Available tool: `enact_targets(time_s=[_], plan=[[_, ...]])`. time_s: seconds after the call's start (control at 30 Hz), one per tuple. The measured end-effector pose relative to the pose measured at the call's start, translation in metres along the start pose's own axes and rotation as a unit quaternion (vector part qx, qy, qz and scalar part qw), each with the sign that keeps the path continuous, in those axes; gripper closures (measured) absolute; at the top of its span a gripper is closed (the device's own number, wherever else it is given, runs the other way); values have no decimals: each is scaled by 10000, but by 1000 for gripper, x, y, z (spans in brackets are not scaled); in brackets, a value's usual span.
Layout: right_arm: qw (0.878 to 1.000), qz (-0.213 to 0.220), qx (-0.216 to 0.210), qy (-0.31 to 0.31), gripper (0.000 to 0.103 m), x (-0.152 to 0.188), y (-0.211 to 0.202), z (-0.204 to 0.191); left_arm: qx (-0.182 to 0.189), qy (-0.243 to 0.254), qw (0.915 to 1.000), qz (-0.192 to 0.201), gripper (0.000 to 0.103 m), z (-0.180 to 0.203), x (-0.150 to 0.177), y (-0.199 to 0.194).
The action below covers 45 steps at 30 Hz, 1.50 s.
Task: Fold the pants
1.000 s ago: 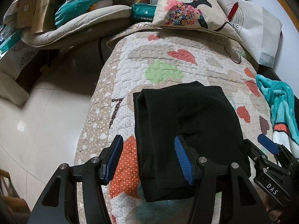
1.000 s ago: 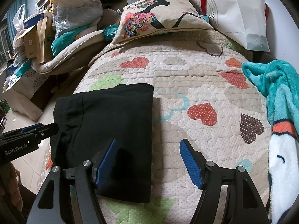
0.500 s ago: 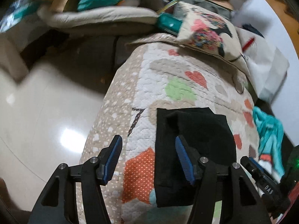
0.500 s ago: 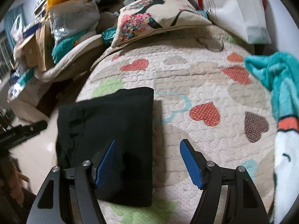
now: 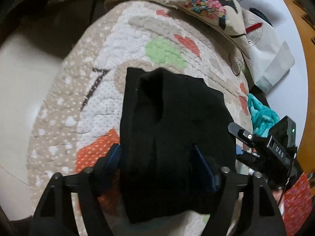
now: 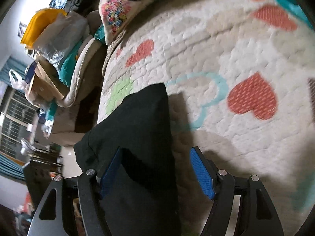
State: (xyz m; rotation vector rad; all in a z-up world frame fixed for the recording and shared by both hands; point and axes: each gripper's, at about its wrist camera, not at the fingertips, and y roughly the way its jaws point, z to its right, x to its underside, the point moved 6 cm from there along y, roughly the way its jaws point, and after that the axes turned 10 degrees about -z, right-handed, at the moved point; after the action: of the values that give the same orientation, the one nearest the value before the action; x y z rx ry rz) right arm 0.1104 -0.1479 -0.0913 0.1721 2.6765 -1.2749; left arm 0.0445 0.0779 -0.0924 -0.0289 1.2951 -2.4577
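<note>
A quilt (image 5: 122, 90), printed with hearts and coloured patches, is shown as the supporting surface in both wrist views. A white bag (image 5: 269, 59) is seen at its far right corner, and a floral cushion (image 5: 208, 5) is propped along its far edge. A teal blanket (image 5: 261, 116) is bunched at the quilt's right side. The folded black pants (image 5: 173, 137) are laid on the near part of the quilt, toward its left edge, with a raised fold visible near their far end. The left gripper (image 5: 157, 163) is held with its jaws spread wide, one blue pad at the left edge of the pants and the other over the black cloth; the pants lie between and beneath the fingers, and no pinch is made. The right gripper (image 6: 157, 174) is likewise parted, its left pad (image 6: 111, 174) set against or over the pants (image 6: 141, 143) and its right pad (image 6: 202, 174) over bare quilt (image 6: 226, 55) just beside the right edge of the pants. In the left wrist view, the right gripper (image 5: 263, 147) is seen at the right side of the pants. The right wrist view is blurred.
</note>
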Motion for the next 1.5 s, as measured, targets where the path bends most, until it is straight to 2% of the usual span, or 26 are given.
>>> enact_targets(time_s=[0.1, 0.17, 0.23, 0.3, 0.33, 0.37, 0.43, 0.47, 0.53, 0.63, 0.73, 0.97, 1.23, 1.33, 1.5], plan=[[9999, -49, -164, -24, 27, -5, 13, -3, 285, -106, 9995, 112, 14, 1, -7, 2], [9996, -45, -293, -18, 27, -9, 18, -4, 273, -26, 9995, 137, 9, 6, -8, 6], [9993, 2, -374, -67, 25, -13, 23, -7, 109, 131, 9997, 168, 9, 12, -7, 8], [9991, 2, -401, -133, 25, -15, 25, -10, 0, 314, 9994, 163, 17, 17, -6, 8], [9989, -8, -445, -159, 28, -15, 25, -12, -81, 386, 9991, 138, 31, 19, -5, 8], [9987, -35, -471, -180, 29, -14, 26, -13, -158, 486, 9986, 102, 39, 22, -4, 8], [9988, -37, -421, -258, 36, -13, 26, -15, -192, 496, 9985, 125, 50, 22, -5, 5], [9988, -26, -386, -300, 38, -12, 26, -17, -160, 470, 9987, 119, 55, 21, -6, 4], [9986, -41, -396, -341, 51, -11, 25, -21, -84, 432, 9990, 123, 60, 22, -7, 1], [9984, 2, -255, -502, 63, -9, 20, -30, -109, 491, 9986, 182, 65, 27, -6, -4], [9977, 48, -49, -681, 69, -8, 13, -39, -108, 550, 9982, 235, 65, 35, -8, -6], [9952, 293, 333, -877, 69, -15, -18, -54, 166, 623, 9972, 374, 65, 59, -15, -14], [9911, 469, 647, -1061, 69, -36, -48, -69, 123, 772, 9945, 694, 65, 85, -30, -26], [9898, 559, 659, -1130, 69, -45, -51, -75, -25, 822, 9930, 845, 65, 93, -41, -29], [9918, 617, 431, -1035, 69, -65, -52, -76, -162, 787, 9923, 943, 65, 94, -63, -30]])
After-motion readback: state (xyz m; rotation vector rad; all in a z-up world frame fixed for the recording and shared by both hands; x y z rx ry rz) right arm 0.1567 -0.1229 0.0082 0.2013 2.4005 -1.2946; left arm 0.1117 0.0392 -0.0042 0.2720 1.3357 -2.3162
